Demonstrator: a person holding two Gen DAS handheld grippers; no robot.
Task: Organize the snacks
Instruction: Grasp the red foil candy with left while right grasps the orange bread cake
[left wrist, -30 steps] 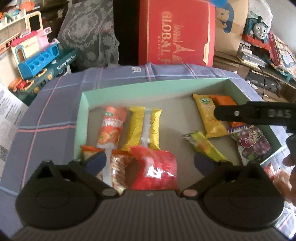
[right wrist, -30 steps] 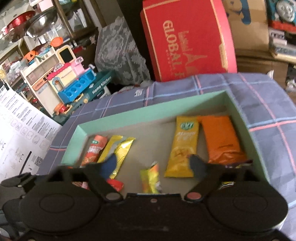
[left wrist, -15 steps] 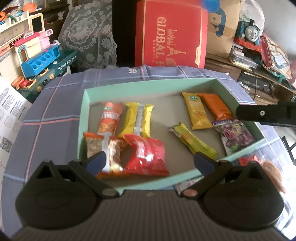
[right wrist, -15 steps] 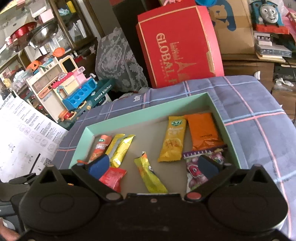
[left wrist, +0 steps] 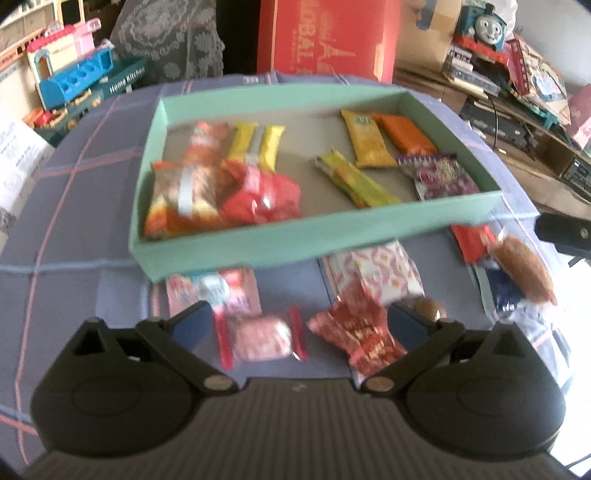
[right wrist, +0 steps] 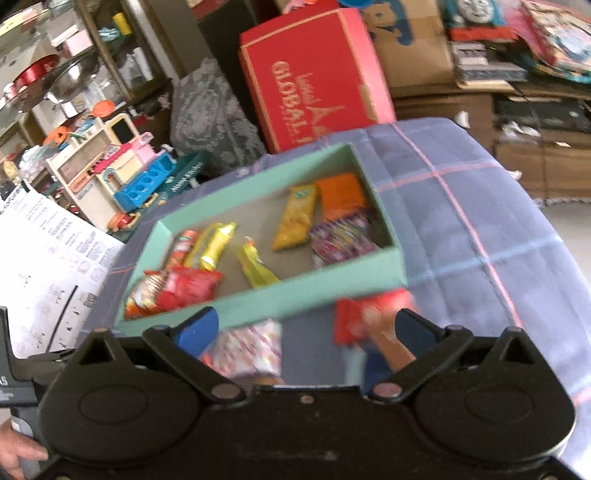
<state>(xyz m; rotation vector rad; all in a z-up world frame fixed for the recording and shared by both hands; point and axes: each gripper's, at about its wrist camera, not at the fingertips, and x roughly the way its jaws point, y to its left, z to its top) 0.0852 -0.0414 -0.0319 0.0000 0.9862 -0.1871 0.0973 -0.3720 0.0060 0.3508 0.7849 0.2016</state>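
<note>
A mint-green box [left wrist: 236,243] [right wrist: 295,295] on the plaid cloth holds several snack packs, among them a red bag [left wrist: 262,195], a yellow bar [left wrist: 365,140] and a purple candy bag [left wrist: 439,177]. Loose snacks lie on the cloth in front of it: a pink-white candy [left wrist: 258,336], a crinkled red wrapper [left wrist: 358,332], a pink patterned pack [left wrist: 376,273] [right wrist: 247,350] and a red pack [left wrist: 472,240] [right wrist: 354,317]. My left gripper [left wrist: 295,325] is open and empty above the loose snacks. My right gripper [right wrist: 306,328] is open and empty, just before the box's near wall.
A red gift box [left wrist: 325,37] [right wrist: 314,77] stands behind the table. Toy kitchen sets [left wrist: 74,77] [right wrist: 110,173] sit at the far left, clutter and a toy train [left wrist: 484,26] at the far right. A printed sheet [right wrist: 48,266] lies to the left.
Both grippers have pulled back from over the box toward the near side. The loose snacks in front of the box have come into view. Both stay open.
</note>
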